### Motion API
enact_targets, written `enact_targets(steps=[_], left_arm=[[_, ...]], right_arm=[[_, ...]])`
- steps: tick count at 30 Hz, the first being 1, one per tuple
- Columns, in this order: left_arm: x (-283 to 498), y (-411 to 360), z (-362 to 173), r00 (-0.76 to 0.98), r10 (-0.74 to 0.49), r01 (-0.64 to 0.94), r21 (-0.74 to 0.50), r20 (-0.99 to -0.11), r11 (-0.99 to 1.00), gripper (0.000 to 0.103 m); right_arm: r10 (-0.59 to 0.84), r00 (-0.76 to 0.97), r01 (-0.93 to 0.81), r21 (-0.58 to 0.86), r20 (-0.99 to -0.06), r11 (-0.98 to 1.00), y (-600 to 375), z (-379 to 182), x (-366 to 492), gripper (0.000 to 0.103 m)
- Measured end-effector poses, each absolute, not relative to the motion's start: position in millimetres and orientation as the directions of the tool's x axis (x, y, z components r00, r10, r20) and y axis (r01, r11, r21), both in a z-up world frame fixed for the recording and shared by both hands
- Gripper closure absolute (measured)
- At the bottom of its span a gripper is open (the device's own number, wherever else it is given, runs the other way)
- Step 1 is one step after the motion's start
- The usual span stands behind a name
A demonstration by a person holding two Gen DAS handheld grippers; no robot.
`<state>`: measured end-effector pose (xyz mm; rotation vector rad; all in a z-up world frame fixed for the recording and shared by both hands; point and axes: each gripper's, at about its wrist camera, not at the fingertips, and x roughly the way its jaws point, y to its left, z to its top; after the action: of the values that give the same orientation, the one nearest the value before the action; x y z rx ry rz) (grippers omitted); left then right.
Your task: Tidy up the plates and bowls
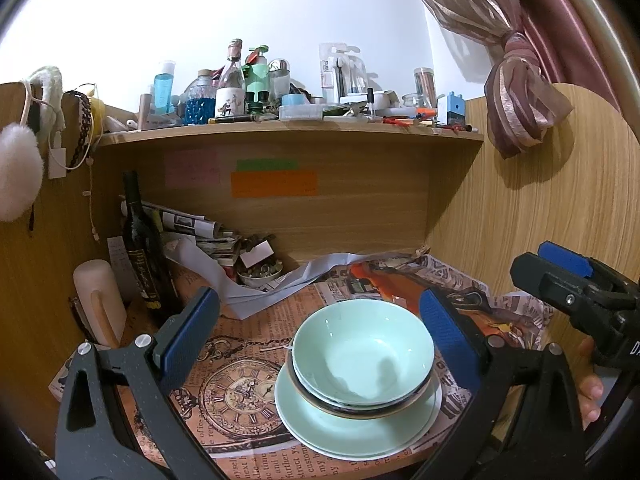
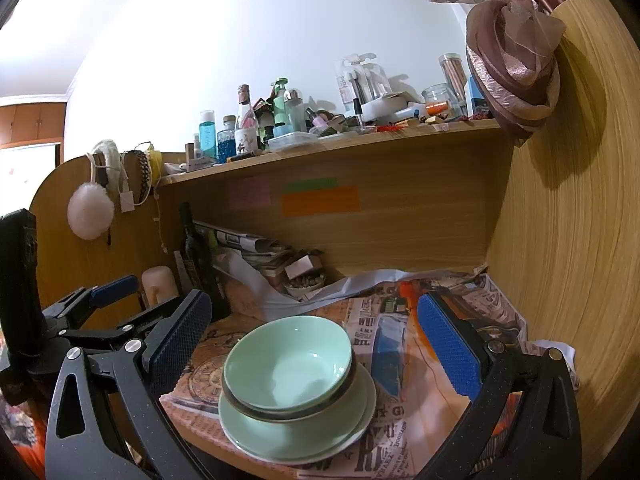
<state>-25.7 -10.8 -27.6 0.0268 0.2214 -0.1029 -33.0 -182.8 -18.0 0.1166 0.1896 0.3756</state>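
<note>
Stacked crockery, counted:
- Pale green glazed ceramic bowl (image 1: 366, 354) (image 2: 286, 362): one, uppermost.
- Dark-rimmed bowls (image 1: 356, 406) (image 2: 280, 412) beneath: two rims visible, exact number unclear.
- Pale green round ceramic plates (image 1: 352, 434) (image 2: 296, 440) at base: two.

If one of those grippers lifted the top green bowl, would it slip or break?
The top green bowl looks glazed and glossy, so probably slippery between flat pads. It seems ceramic: rigid, likely breakable if dropped. Nested loosely in the bowl below, it should lift free.

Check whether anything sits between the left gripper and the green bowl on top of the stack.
Nothing visible does. The left gripper is open, and the green bowl lies straight ahead between its fingers, topping the stack of dishes on the green plate.
</note>
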Motion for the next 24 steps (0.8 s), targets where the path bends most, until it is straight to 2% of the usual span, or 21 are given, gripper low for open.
enact_targets(steps=[14, 24], left_arm=[[-23.8, -13.7, -27.7, 0.966, -0.130, 0.134, 0.003, -0.223, 0.991, 0.001], [-18.6, -15.3, -29.9, 0.956, -0.147, 0.150, -0.006, -0.255, 0.989, 0.001]], right_arm=[[0.364, 0.916, -0.341, 0.154, -0.166, 0.927, -184.3, -20.0, -30.9, 0.000], [0.365, 0.914, -0.341, 0.153, -0.174, 0.927, -184.0, -20.6, -30.6, 0.000]])
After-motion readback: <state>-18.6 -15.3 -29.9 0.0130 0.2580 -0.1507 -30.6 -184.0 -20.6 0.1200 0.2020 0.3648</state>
